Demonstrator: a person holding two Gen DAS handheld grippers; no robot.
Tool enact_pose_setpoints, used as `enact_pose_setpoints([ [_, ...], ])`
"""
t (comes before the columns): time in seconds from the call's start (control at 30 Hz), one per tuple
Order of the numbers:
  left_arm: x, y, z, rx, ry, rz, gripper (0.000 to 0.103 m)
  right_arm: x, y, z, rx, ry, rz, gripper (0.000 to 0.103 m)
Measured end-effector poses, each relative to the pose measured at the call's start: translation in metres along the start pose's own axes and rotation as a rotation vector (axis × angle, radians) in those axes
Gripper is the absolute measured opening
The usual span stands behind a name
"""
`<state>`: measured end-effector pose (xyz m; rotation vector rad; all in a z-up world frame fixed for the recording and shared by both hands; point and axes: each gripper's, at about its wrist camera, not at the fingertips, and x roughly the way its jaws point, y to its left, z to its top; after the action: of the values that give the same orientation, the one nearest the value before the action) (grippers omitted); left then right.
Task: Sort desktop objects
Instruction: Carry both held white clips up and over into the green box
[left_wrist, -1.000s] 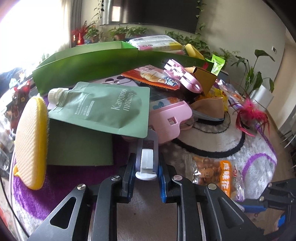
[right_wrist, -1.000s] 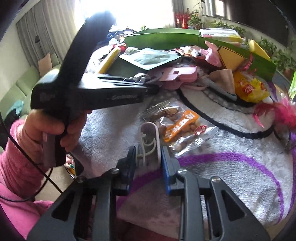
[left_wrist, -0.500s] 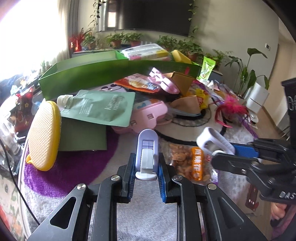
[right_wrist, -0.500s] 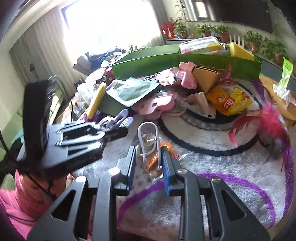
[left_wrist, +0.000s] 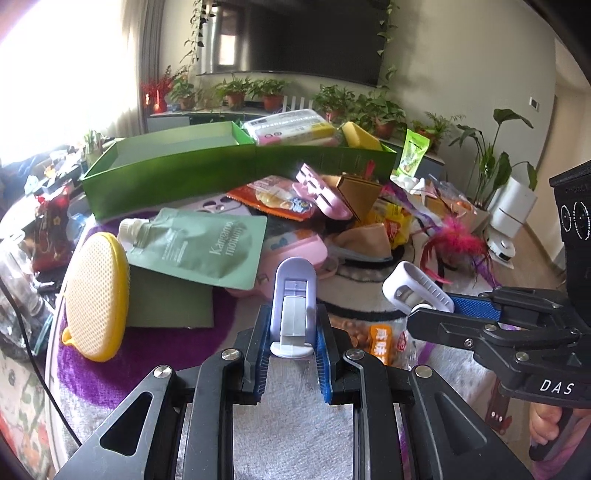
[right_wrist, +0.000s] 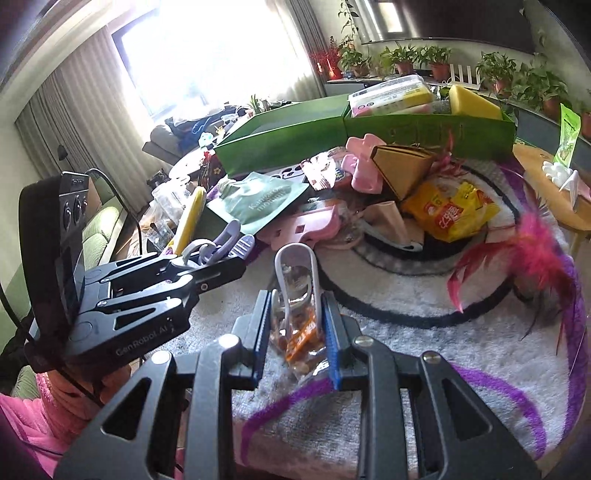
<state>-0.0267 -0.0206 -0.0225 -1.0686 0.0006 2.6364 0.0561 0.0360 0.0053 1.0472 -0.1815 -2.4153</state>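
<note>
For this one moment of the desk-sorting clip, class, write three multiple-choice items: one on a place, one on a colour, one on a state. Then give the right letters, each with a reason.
1. Where is the yellow mesh pad?
A. inside the green box
B. on the purple patch of rug, beside the green pouch
C. in the right gripper

2. What colour is the clip in the left gripper?
A. lilac
B. red
C. black

3. What is the right gripper doing?
A. standing open and empty
B. shut on a snack bag
C. shut on a white clip

Answers:
1 B: the pad lies left of the green pouch, outside the green box.
2 A: its lilac body rises between the blue pads.
3 C: the white clip is clamped between its pads, above the snack bag.
</note>
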Motion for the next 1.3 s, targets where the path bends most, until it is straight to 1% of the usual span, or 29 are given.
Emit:
enact_pose_setpoints([
  [0.17, -0.003, 0.004, 0.008, -0.015, -0.010, 0.009, 0.021, -0.002, -0.006, 0.008, 0.011, -0.011, -0.001, 0.027],
  [0.33, -0.013, 0.006, 0.019, -0.009, -0.040, 0.029, 0.021, -0.003, -0.005, 0.021, -0.002, -0.021, 0.007, 0.027],
  [0.5, -0.018, 0.017, 0.037, -0.024, -0.061, 0.057, 0.021, 0.000, 0.001, 0.038, -0.018, -0.034, 0.015, 0.027],
  [0.7, -0.020, 0.026, 0.055, -0.016, -0.075, 0.075, 0.021, 0.007, 0.006, 0.062, -0.021, -0.039, 0.037, 0.027],
  [0.83, -0.019, 0.039, 0.065, -0.029, -0.079, 0.083, 0.021, 0.016, 0.011, 0.076, -0.023, -0.030, 0.043, 0.027],
  [1.13, -0.021, 0.081, 0.093, -0.050, -0.095, 0.156, 0.021, 0.044, 0.033, 0.119, -0.056, 0.002, 0.056, 0.027],
  [1.3, -0.018, 0.108, 0.110, -0.069, -0.090, 0.176, 0.021, 0.061, 0.046, 0.143, -0.063, 0.020, 0.072, 0.027],
])
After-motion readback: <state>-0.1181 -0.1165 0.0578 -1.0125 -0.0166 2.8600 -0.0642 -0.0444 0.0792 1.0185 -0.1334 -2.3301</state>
